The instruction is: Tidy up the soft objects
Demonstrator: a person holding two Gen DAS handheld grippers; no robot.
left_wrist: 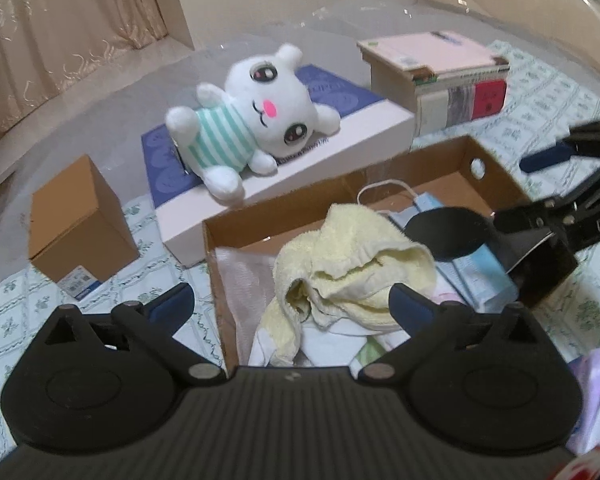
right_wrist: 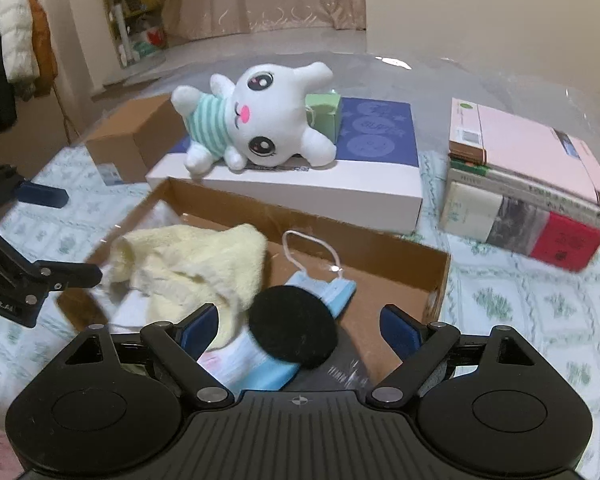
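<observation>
The open cardboard box [left_wrist: 496, 172] on the table [left_wrist: 540, 92] holds the yellow towel [left_wrist: 352, 264]. Both tools tilt down over it: left tool [left_wrist: 290, 300] wide, right tool [right_wrist: 296, 320] wide, seemingly gripping nothing. 1 plush rabbit [right_wrist: 268, 124] lies behind.

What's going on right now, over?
Both grippers, left and right, open, holding nothing. Yellow towel lies in the cardboard box. Plush bunny outside on white box. Nothing blocking.
</observation>
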